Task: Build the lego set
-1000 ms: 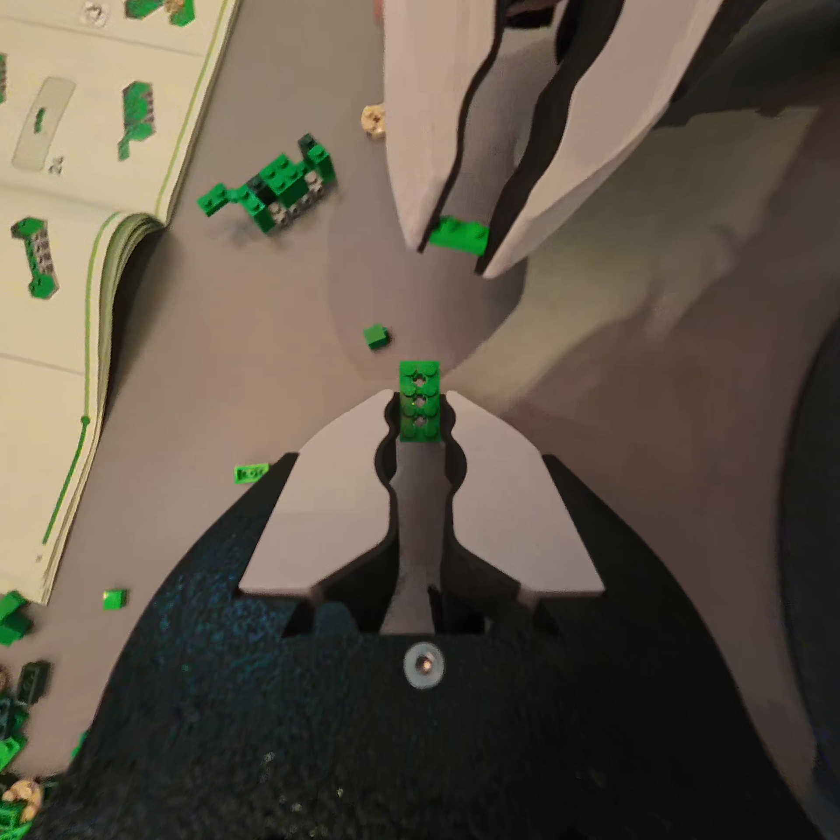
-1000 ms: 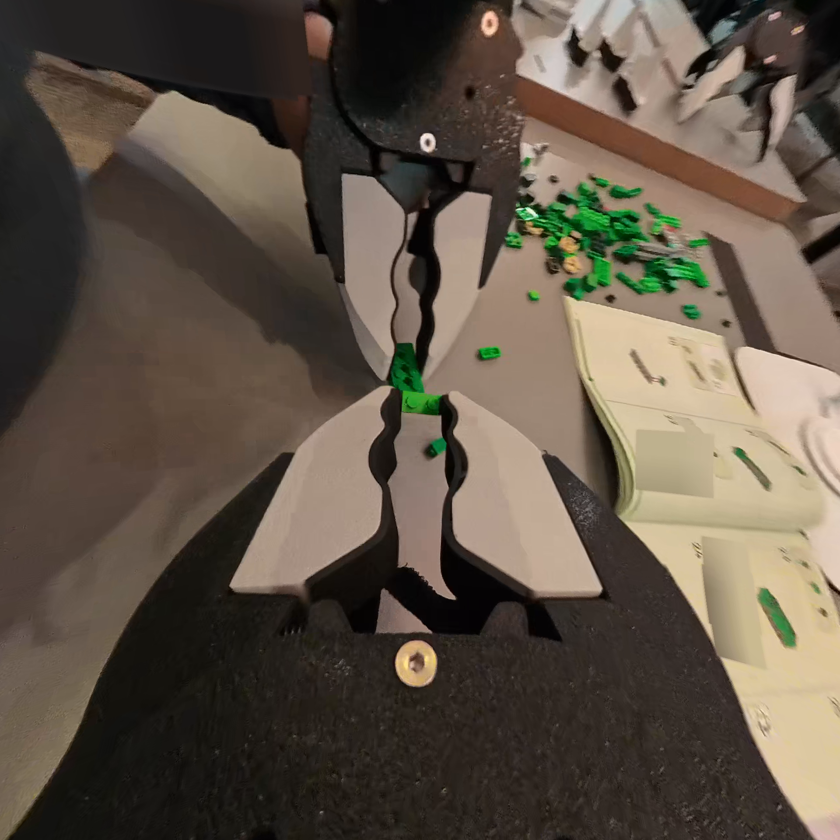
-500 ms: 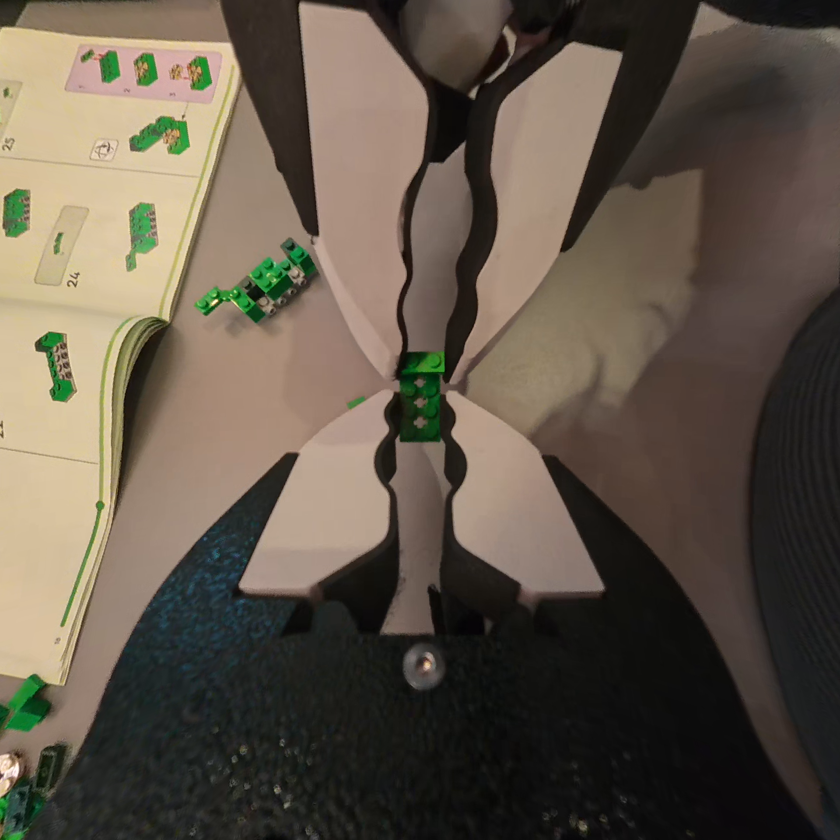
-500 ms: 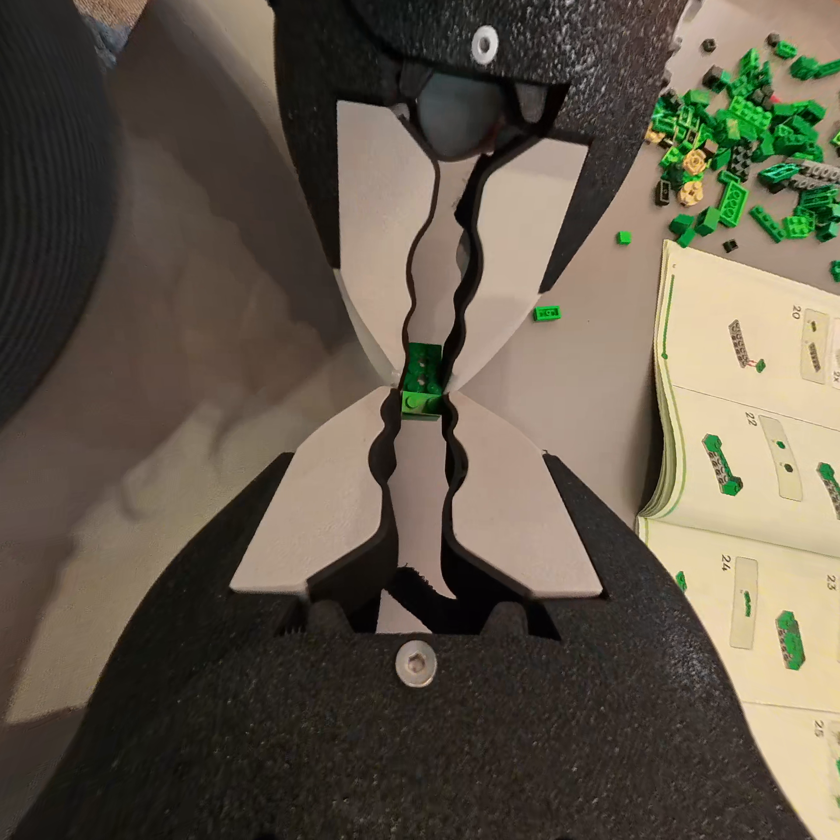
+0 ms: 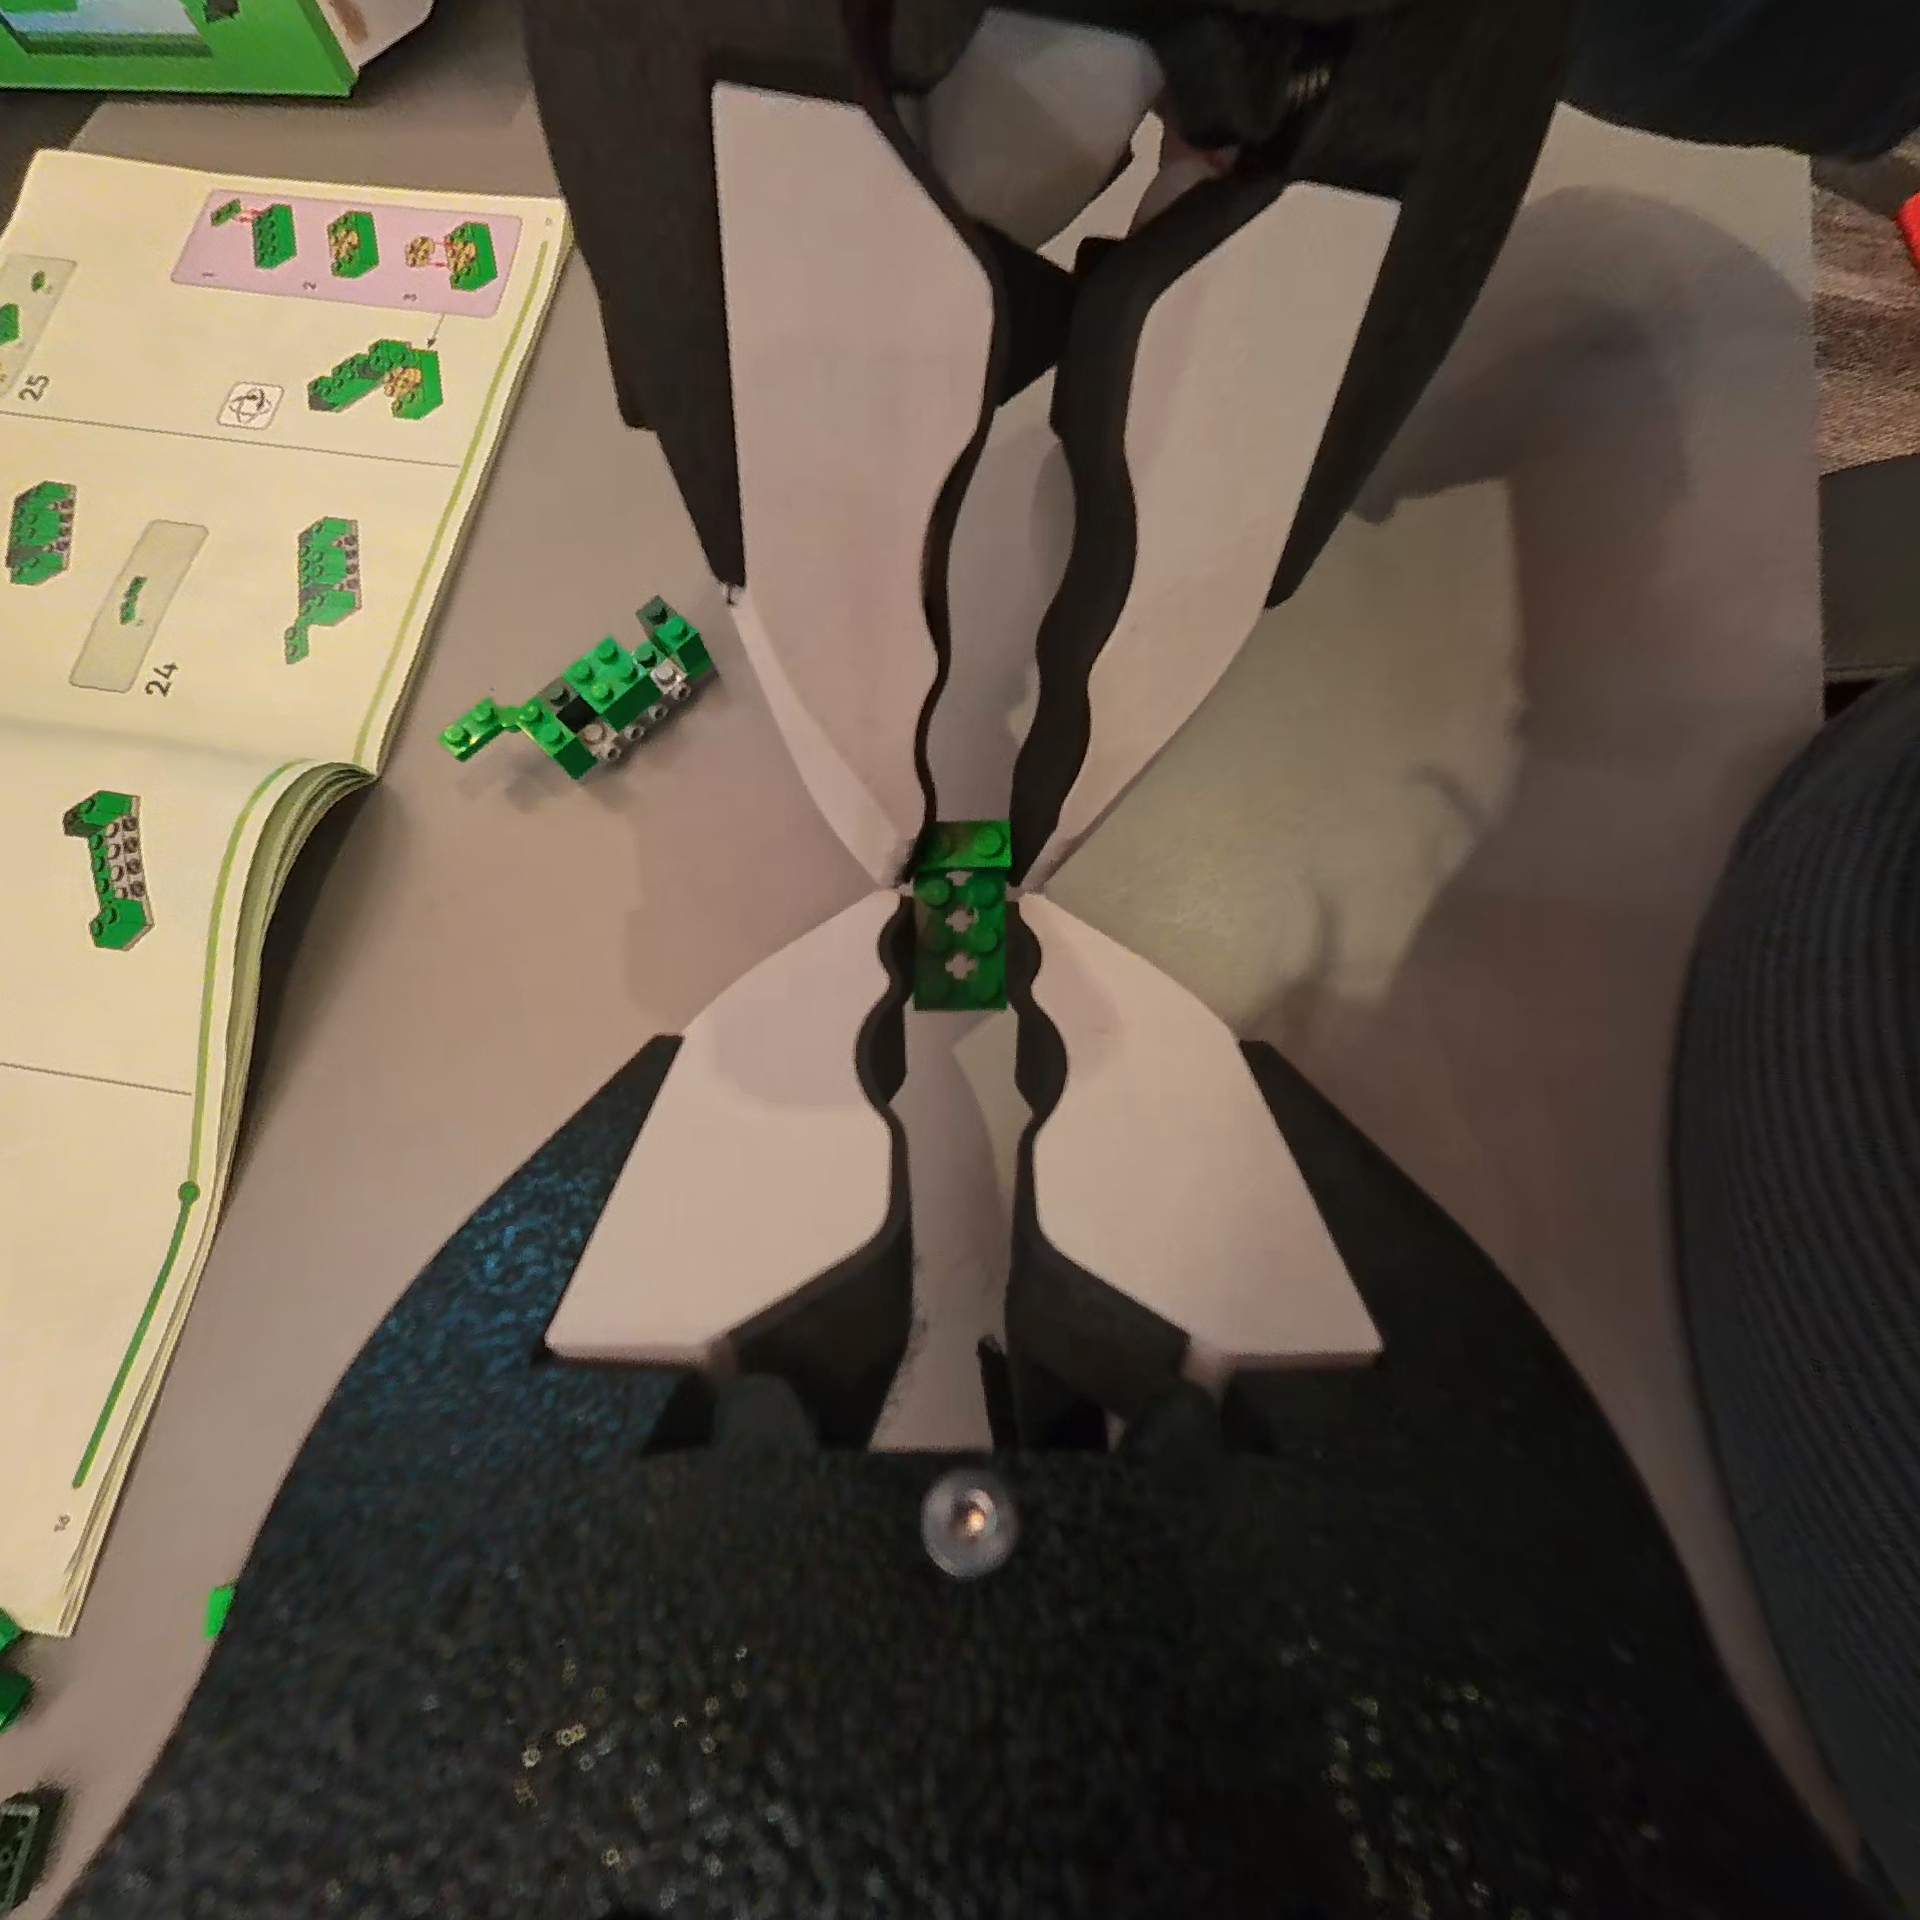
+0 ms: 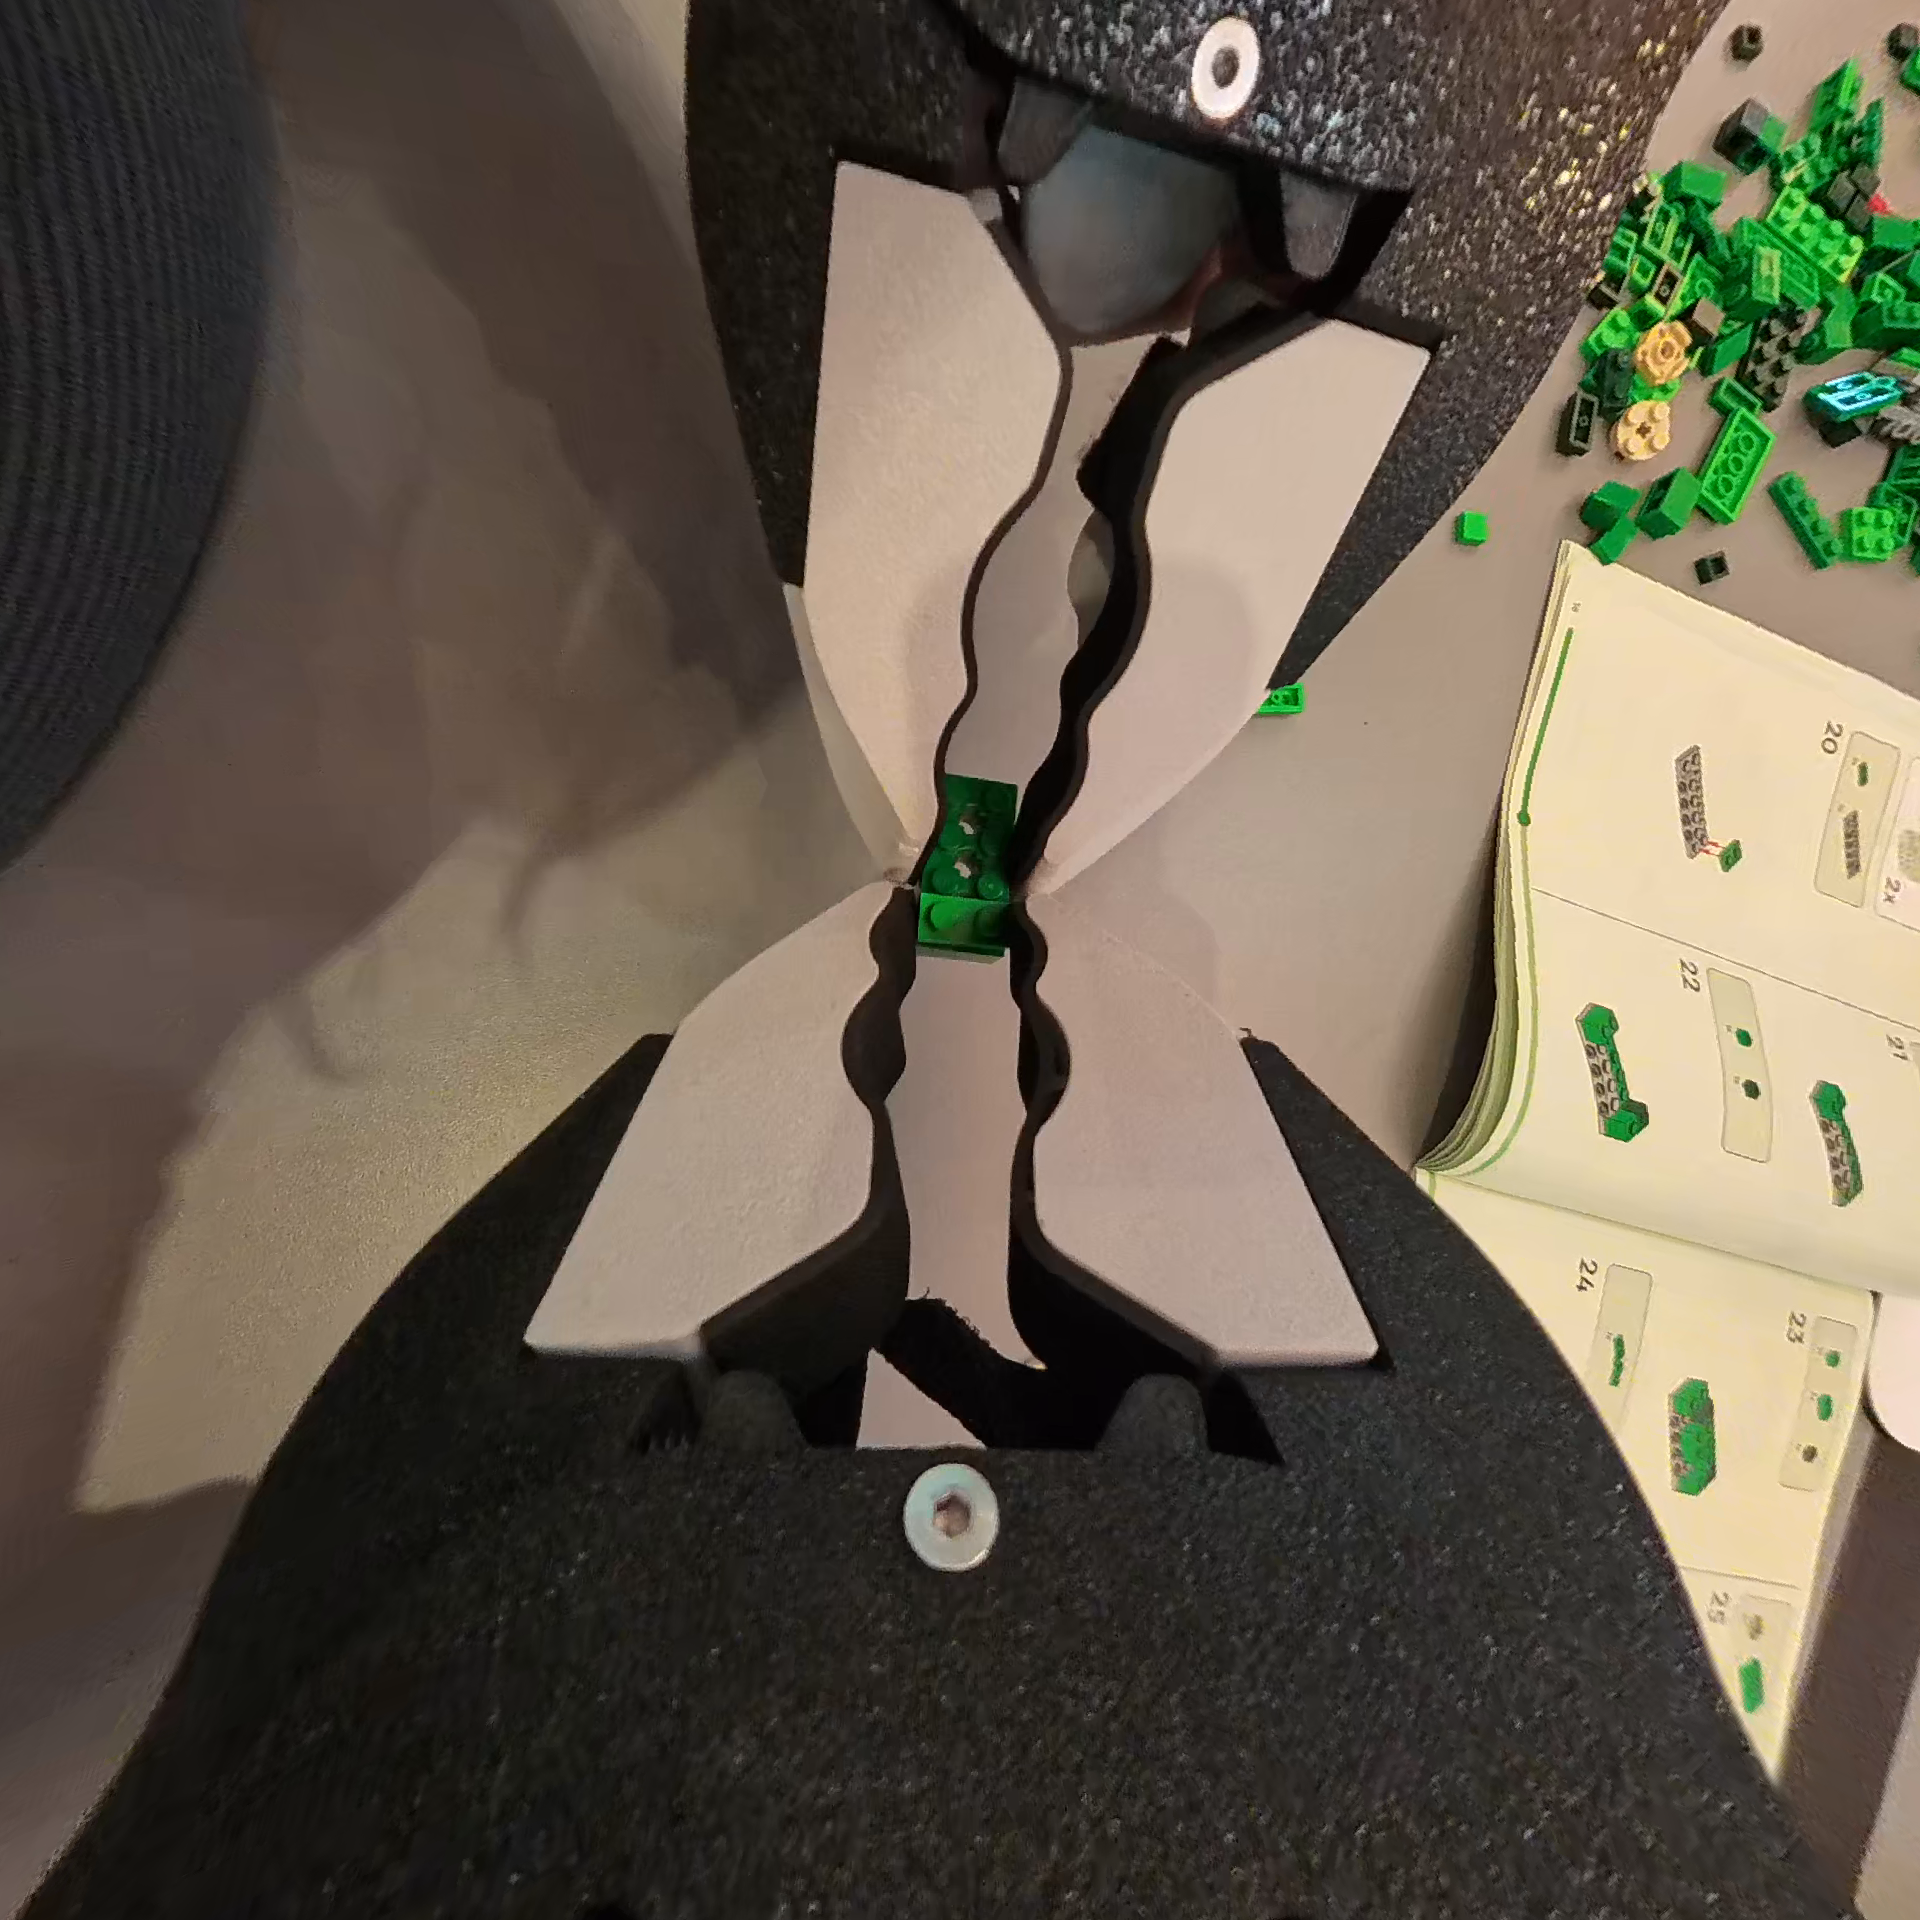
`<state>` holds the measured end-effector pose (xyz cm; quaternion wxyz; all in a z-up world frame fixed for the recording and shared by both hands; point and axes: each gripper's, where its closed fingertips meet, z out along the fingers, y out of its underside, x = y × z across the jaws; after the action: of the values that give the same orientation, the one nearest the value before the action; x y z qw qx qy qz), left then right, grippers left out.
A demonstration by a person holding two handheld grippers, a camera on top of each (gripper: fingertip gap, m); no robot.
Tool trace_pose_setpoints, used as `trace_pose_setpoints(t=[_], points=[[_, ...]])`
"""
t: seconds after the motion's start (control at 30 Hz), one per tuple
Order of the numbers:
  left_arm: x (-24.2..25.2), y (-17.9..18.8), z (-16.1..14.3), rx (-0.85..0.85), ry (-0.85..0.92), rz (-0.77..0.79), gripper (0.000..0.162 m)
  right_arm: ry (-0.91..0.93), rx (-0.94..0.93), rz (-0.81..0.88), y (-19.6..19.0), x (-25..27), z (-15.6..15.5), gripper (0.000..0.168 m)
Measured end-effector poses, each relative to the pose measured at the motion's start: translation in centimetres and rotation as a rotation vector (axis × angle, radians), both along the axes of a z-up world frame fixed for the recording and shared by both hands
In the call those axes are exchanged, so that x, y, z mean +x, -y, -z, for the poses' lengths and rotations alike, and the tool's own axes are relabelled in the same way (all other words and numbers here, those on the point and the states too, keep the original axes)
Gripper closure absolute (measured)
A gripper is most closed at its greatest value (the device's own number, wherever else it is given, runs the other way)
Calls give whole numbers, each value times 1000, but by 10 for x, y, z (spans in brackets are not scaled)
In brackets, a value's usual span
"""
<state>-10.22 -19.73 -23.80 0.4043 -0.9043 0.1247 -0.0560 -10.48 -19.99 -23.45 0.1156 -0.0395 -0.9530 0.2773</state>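
My left gripper [image 5: 961, 914] is shut on a long green plate [image 5: 960, 951] with cross-shaped holes, held above the grey table. My right gripper [image 6: 964, 914] is shut on a small green brick [image 6: 964, 923]. The two grippers meet tip to tip, and the small brick [image 5: 968, 844] touches the far end of the plate [image 6: 975, 831]. A part-built green and grey model [image 5: 587, 704] lies on the table to the left of the grippers. The open instruction booklet [image 5: 187, 644] lies further left.
A pile of loose green, black and tan pieces [image 6: 1787, 343] lies at the top right of the right wrist view, beyond the booklet [image 6: 1704, 1018]. A green box [image 5: 177, 42] is at the far left corner. A dark ribbed round object [image 5: 1818, 1195] sits to the right. My two grippers' fingertips are within a few centimetres of each other.
The right gripper came in from apart and brought its small brick against the end of the left gripper's plate. Both grippers have stayed shut and now touch tip to tip.
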Motion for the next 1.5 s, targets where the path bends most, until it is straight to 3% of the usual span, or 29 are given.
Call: trace_pose_setpoints(t=[0.4,0.53,0.67,0.87,1.03,1.27,1.5], points=[[1,2,-1,13,18,-5,146,-5,0,3,4,-1,-2,147],[-3,5,-3,8,19,-16,146,-34,-15,39,-2,-5,-7,137],[-9,8,-12,25,77,-33,146,-210,-129,23,0,-10,-23,122],[-17,11,-32,48,182,-58,146,-892,-69,-107,8,-18,-49,128],[-16,10,-47,67,256,-35,146,-947,-68,-115,9,-21,-51,122],[-6,9,-56,74,245,2,146,-1038,-42,-184,15,-16,-57,150],[-3,10,-67,106,306,28,146,-1068,-34,-142,15,-14,-65,151]])
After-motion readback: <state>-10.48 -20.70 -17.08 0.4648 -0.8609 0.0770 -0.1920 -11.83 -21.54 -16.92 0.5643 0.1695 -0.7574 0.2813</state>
